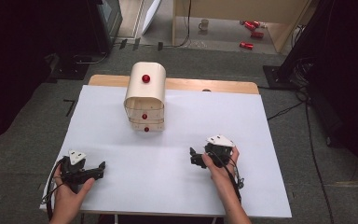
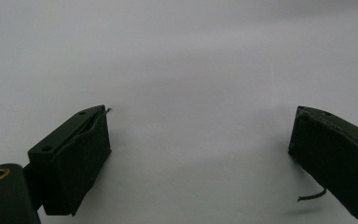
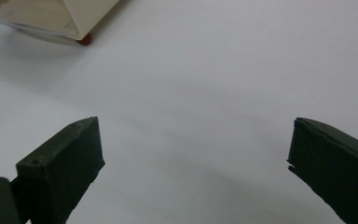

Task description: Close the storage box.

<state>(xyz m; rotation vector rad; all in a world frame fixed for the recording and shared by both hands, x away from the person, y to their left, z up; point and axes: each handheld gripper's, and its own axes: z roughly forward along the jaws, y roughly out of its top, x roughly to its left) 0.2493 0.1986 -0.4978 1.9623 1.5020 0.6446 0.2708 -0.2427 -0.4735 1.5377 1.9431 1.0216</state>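
Currently resting low over the white bench (image 1: 177,140), left gripper (image 1: 101,167) near the front-left corner, jaws spread wide apart with bare surface between them in the left gripper view (image 2: 200,135). Likewise sitting toward the front right, right gripper (image 1: 192,155), jaws also spread and pinching nothing, as in its own view (image 3: 196,149). Standing well apart from both, toward the far middle of the bench: a pale wooden drawer chest (image 1: 145,95) with an arched top and red knobs (image 1: 145,78), its lower corner peeking into the right gripper view (image 3: 51,18).
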